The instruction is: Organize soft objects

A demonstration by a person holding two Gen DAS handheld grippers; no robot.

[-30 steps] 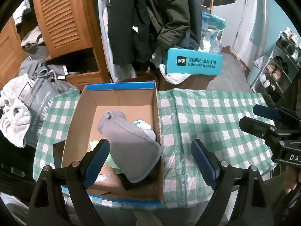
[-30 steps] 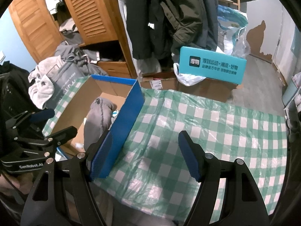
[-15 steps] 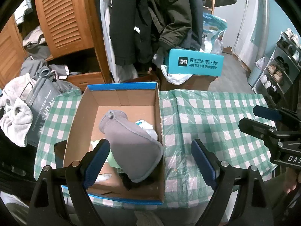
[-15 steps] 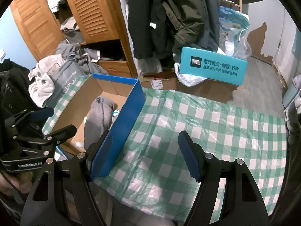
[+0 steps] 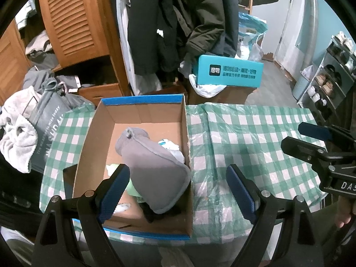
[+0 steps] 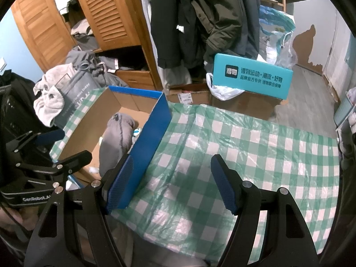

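The left tongs (image 5: pixel 178 188) stay spread wide and empty over the near end of the cardboard box (image 5: pixel 91 138); the view has barely shifted. The right tongs (image 6: pixel 172 181) also hang wide over the checked table (image 6: pixel 255 146). A grey soft pouch (image 5: pixel 153 166) lies inside the box. The teal box (image 6: pixel 251 79) behind carries Chinese print; a grey bag (image 5: pixel 47 131) reads "nice today".

The box (image 5: pixel 142 120) is matt brown cardboard inside, with a smooth blue outer face. The grey pouch (image 5: pixel 155 169) in it is soft matt fleece-like cloth. The checked table cover (image 6: pixel 255 155) is glossy, wrinkled plastic. The wardrobe door (image 6: pixel 111 11) is slatted varnished wood. The gripper pads (image 6: pixel 222 189) are rough, knurled blue
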